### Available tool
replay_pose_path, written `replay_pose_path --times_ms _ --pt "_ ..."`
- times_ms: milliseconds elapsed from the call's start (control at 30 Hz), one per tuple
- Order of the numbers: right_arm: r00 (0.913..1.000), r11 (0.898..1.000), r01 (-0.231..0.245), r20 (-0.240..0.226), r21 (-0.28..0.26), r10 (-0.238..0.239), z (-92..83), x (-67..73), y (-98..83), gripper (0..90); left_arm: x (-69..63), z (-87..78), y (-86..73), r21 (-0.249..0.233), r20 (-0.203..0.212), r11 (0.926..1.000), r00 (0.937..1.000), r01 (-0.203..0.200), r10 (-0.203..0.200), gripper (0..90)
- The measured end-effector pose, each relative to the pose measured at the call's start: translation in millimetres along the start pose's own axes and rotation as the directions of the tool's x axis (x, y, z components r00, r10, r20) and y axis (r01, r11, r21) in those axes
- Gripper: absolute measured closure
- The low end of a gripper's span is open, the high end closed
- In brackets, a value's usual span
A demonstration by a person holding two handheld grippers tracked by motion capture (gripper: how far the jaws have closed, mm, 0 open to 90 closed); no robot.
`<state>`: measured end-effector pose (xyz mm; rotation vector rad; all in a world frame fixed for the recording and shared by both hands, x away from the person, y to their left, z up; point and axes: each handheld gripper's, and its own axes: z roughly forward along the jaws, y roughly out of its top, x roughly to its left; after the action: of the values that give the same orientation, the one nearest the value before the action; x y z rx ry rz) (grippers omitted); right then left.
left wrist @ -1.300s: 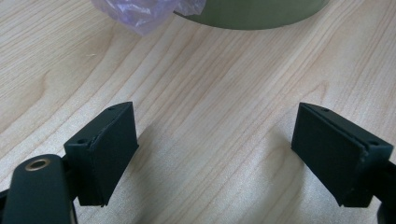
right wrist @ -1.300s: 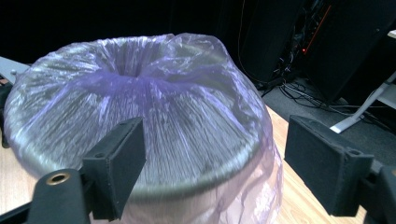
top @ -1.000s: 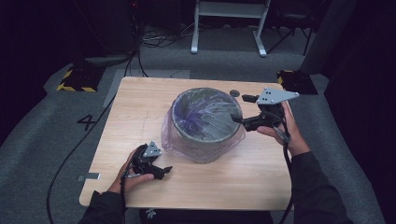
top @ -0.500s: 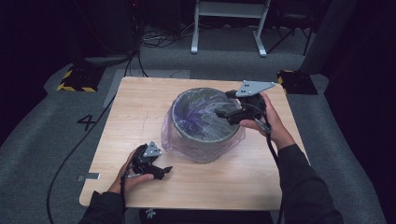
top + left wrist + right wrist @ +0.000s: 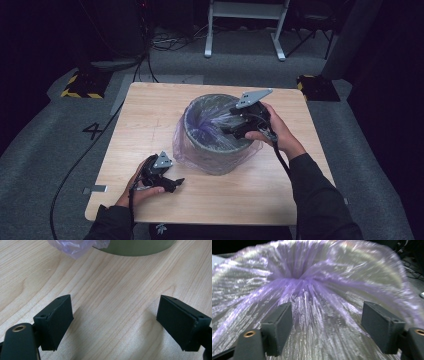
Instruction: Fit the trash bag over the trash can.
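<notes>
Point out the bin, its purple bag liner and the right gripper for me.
bin (image 5: 220, 162), high view, on its grey outer wall near the bottom.
purple bag liner (image 5: 319, 290), right gripper view, on the stretched film ahead of the jaws.
right gripper (image 5: 226, 126), high view, midway between its fingertips, over the bin's mouth.

High view: above, facing forward-down on table (image 5: 150, 110). Gripper views: close, low; left on tabletop, right into bag (image 5: 317, 290); shared: bin (image 5: 215, 160).
</notes>
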<state>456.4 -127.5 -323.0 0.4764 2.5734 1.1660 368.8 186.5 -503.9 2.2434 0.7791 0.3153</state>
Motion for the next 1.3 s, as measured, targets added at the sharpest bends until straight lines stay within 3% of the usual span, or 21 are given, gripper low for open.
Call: replay_pose_path --times_ms 367,600,733,900,1033,1300 --pt "0.9999 0.997 0.016 -0.003 0.077 -0.016 8.9 1.1 -3.7 23.9 -0.3 0.0 0.0 0.000 0.006 1.0000 0.9999 -0.009 0.009 13.3" --pt "0.9996 0.986 0.026 -0.015 0.164 -0.024 14.1 -1.1 0.0 24.8 -0.4 0.0 0.0 0.000 0.008 0.9999 0.9999 -0.011 0.011 13.3" --pt "0.9993 0.973 0.033 -0.023 0.229 -0.028 19.4 -2.4 3.4 23.8 -0.6 -0.1 0.0 0.001 0.010 0.9999 0.9999 -0.014 0.014 13.3" --pt "0.9994 0.949 0.007 -0.035 0.316 0.004 26.4 -5.0 6.9 23.5 -1.0 -0.1 -0.1 0.000 0.013 0.9999 0.9998 -0.014 0.014 13.3" --pt "0.9987 0.933 0.005 -0.049 0.359 0.013 28.5 -5.7 7.1 23.1 -1.0 -0.2 -0.1 0.000 0.013 0.9999 0.9998 -0.015 0.015 13.4" --pt "0.9983 0.916 -0.012 -0.048 0.401 0.034 32.1 -7.1 8.6 23.2 -1.1 -0.2 -0.1 0.001 0.013 0.9999 0.9998 -0.014 0.014 13.4"
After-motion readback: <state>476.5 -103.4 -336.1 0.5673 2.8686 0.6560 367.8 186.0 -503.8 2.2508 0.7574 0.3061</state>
